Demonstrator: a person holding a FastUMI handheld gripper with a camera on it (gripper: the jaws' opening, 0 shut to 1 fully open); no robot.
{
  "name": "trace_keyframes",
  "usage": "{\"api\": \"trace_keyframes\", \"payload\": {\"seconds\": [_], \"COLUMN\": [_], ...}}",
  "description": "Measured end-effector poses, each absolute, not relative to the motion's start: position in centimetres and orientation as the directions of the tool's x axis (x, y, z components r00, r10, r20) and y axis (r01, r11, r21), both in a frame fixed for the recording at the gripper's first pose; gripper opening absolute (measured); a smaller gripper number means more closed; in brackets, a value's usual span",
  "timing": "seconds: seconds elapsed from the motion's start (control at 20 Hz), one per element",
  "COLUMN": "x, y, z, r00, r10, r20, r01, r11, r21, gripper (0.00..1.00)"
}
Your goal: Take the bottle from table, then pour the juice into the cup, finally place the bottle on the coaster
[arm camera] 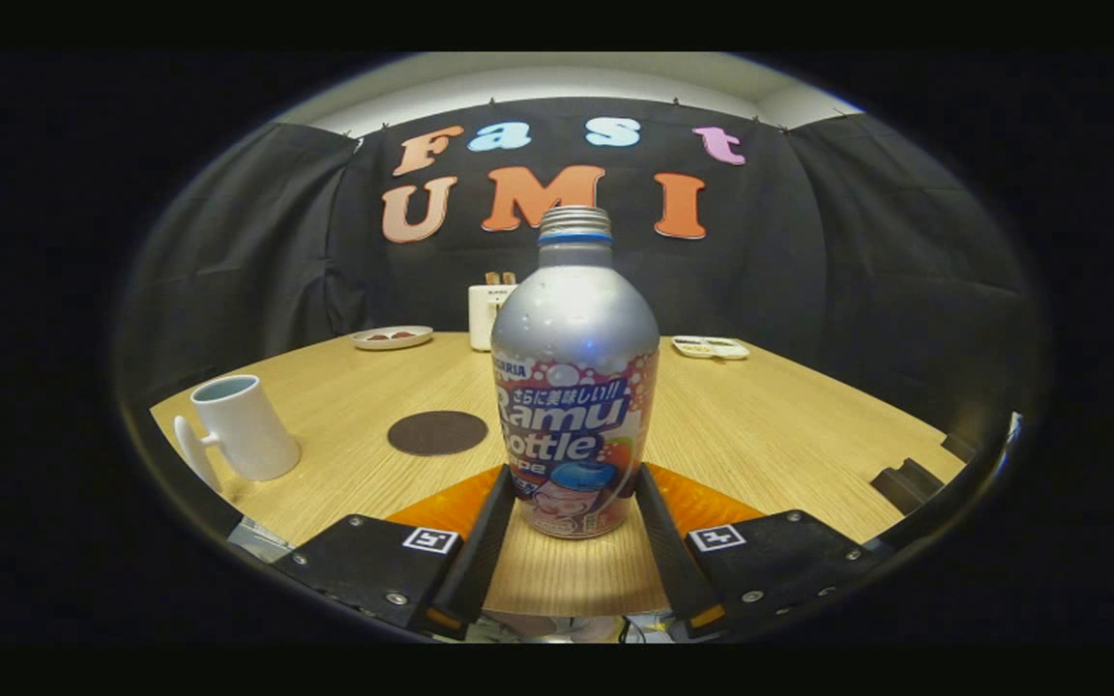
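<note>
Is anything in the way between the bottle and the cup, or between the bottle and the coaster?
Nothing visible. The bottle stands upright between the gripper fingers, which sit close on either side. Only bare table lies between it and the coaster just beside it, and the white cup stands farther out on that same side.

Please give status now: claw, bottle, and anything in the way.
Claw shut on bottle, upright on table. Cup and coaster ahead to one side. Path open.
</note>
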State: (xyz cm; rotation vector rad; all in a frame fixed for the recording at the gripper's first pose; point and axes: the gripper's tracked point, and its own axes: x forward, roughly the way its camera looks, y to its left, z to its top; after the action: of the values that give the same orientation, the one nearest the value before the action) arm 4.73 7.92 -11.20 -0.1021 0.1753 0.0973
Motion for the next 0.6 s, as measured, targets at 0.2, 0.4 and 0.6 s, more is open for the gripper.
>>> {"api": "trace_keyframes", "payload": {"seconds": [0.2, 0.4, 0.6], "x": [4.4, 4.1, 4.0], "y": [9.2, 10.6, 11.9], "z": [-10.2, -10.2, -9.7], "r00": [0.982, 0.979, 0.98], "r10": [0.083, 0.072, 0.057], "r20": [-0.168, -0.193, -0.192], "r01": [-0.109, -0.113, -0.106], "r11": [0.982, 0.972, 0.961], "r21": [-0.153, -0.207, -0.257], "gripper": [0.72, 0.71, 0.72]}}
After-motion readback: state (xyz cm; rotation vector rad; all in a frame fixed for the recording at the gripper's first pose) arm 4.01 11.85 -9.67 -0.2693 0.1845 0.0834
